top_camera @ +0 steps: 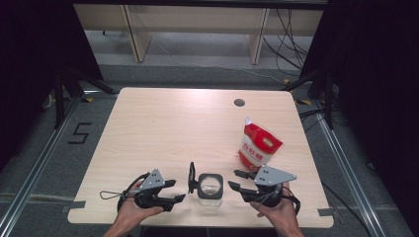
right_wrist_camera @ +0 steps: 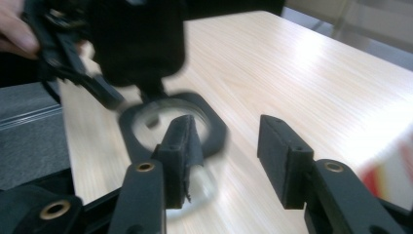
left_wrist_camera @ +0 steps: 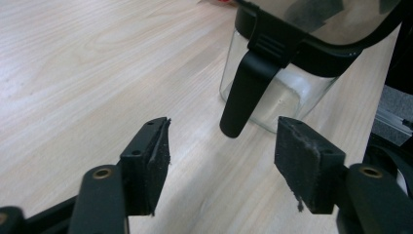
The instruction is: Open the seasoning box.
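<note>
While both gape, glass jar [top_camera: 211, 185] between left hand-held gripper [top_camera: 174, 190], right hand-held gripper [top_camera: 238, 179]

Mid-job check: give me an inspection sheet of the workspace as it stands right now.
Surface: pale wooden table with a round grommet hole.
Job's things: clear glass jar with black rim near the front edge, lid flipped open; red and white pouch upright behind it.
Clutter: nothing seen.
Grippers: left hand-held gripper open beside the jar; right hand-held gripper open on its other side; neither holds anything.
Cables: loops trailing from each gripper; loose cables on the floor beyond.
Surroundings: black curtains, tripod legs, floor rails.
</note>
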`<state>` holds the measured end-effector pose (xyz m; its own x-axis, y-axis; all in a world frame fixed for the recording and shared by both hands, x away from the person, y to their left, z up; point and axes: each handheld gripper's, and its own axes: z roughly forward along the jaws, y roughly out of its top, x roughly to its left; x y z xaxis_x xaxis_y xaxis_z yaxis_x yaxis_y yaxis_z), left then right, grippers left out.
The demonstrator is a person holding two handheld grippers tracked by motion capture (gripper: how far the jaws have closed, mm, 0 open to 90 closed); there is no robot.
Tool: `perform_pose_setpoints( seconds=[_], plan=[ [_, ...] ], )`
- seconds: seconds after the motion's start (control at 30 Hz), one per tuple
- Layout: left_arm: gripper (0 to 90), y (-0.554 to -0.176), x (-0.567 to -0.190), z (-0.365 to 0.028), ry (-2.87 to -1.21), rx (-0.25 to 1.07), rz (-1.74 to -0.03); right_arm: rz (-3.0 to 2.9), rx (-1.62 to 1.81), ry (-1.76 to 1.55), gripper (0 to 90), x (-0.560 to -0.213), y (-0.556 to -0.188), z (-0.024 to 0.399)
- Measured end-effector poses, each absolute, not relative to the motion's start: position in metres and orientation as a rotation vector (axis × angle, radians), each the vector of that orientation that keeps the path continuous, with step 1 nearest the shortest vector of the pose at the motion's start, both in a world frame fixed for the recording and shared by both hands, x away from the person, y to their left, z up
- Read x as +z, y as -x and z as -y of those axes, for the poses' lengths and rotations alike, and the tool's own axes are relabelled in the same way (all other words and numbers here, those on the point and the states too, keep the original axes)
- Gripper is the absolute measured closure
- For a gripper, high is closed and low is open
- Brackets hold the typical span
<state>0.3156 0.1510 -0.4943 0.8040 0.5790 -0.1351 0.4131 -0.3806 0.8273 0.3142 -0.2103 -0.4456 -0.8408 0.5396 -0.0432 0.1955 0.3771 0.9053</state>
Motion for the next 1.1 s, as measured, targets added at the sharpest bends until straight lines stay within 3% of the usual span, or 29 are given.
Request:
perform_pose_setpoints(
  seconds=[0.43, 0.87, 1.1],
  plan=[
    [23.2, -0.305, -0.495, -0.16, -1.986, 0.211, -0.837, -2.174, 1.37, -0.876, 45.2, -0.457, -0.31, 0.276],
    [18.1, -0.299, -0.498, -0.169, -2.044, 0.307, -0.841, -2.114, 1.36, -1.043, 30.5, -0.468, -0.314, 0.297],
    [18.1, -0.297, -0.499, -0.164, -2.019, 0.28, -0.839, -2.111, 1.349, -1.038, 27.7, -0.47, -0.316, 0.299]
  ],
)
